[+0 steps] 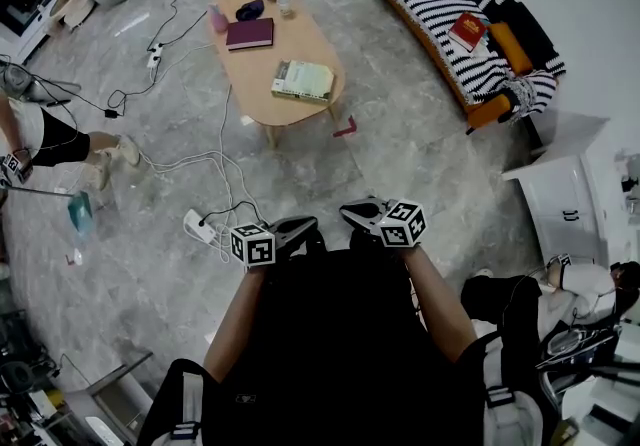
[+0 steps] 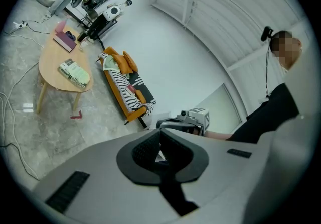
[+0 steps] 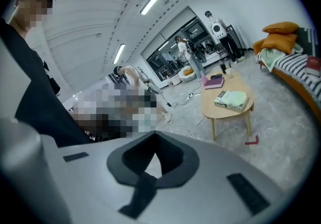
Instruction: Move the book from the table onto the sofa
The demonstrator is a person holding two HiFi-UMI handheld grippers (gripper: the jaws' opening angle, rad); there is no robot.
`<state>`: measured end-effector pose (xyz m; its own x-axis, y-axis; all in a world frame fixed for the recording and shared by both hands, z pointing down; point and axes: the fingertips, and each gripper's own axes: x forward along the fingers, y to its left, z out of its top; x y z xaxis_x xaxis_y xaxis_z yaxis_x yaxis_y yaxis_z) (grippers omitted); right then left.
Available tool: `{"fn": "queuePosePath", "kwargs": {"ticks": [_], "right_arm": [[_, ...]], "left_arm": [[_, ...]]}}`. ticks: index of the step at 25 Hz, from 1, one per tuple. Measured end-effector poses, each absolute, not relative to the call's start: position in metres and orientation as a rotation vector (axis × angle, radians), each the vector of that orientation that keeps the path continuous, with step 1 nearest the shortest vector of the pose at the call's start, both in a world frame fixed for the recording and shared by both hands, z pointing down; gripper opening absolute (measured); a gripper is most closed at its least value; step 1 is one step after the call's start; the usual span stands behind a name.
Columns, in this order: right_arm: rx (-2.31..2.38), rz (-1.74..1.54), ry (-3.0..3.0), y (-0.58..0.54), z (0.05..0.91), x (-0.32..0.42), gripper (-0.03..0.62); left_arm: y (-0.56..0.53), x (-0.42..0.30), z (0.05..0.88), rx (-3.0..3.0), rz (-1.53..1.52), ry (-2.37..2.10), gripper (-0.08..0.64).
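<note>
Open marble floor [image 1: 400, 154] btw the grippers and the oval table [image 1: 290, 112], w/ a lane btw the table's rt edge and the striped sofa [image 1: 440, 14]. Green book [image 1: 303, 80] lies at the table's near end and maroon book [image 1: 250, 33] behind it. Both are well apart from left gripper [image 1: 308, 226] and right gripper [image 1: 352, 211], whose jaws are pressed together on nothing. Cables [image 1: 215, 169] and power strip [image 1: 200, 226] lie left of the path. Red book [image 1: 467, 31] sits on the sofa.

Lab staged as living room: sofa [image 1: 447, 26], coffee table [image 1: 292, 106], power strip [image 1: 198, 226]
</note>
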<state>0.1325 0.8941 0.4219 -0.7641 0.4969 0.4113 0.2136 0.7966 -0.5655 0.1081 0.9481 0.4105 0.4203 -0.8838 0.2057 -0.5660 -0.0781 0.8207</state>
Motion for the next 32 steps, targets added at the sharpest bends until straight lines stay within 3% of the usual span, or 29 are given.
{"fn": "queuePosePath", "kwargs": {"ticks": [13,32], "right_arm": [[-0.529,0.825,-2.448,0.897,0.414,0.137,0.006],[-0.727,0.792,-2.332,0.882,0.428,0.118,0.006]], "left_arm": [[0.95,0.112,0.411,1.762,-0.436,-1.254,0.011],[0.936,0.109,0.419,1.636,-0.467,-1.41,0.011]]}}
